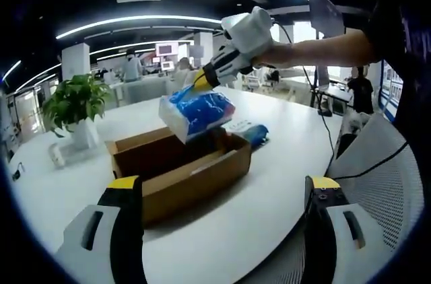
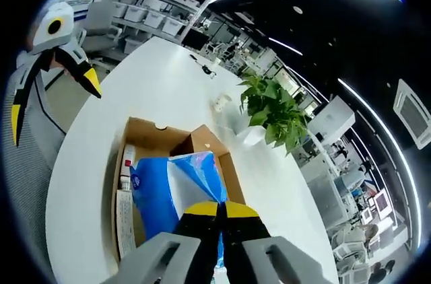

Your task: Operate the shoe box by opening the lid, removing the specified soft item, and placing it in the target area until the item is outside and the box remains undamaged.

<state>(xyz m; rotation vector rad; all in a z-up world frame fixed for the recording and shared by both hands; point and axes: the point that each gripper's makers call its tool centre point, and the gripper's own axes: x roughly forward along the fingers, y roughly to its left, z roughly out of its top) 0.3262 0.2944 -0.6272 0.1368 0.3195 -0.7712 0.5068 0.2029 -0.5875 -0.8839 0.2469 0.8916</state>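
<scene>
Lighting: bright, even indoor light from long ceiling strip lights [image 1: 128, 23], which burn out to pure white streaks in both views. Ceiling between the strips reads dark. White desk [image 1: 269, 183] takes a soft sheen, no hard glare. Shadow: soft and faint beside the cardboard box [image 1: 192, 176]. Distortion: strong fisheye curvature, straight lines bowing toward the edges. Focus: centre fairly sharp; far background and near gripper bodies soft.

Big open office here: a long white worktop [image 1: 269, 183], a leafy potted plant [image 1: 75, 99] on it, curved light strips [image 1: 135, 21] glowing on the dark ceiling, shelves of storage bins [image 2: 158, 1] far off, a mesh chair [image 1: 377, 183] near.
</scene>
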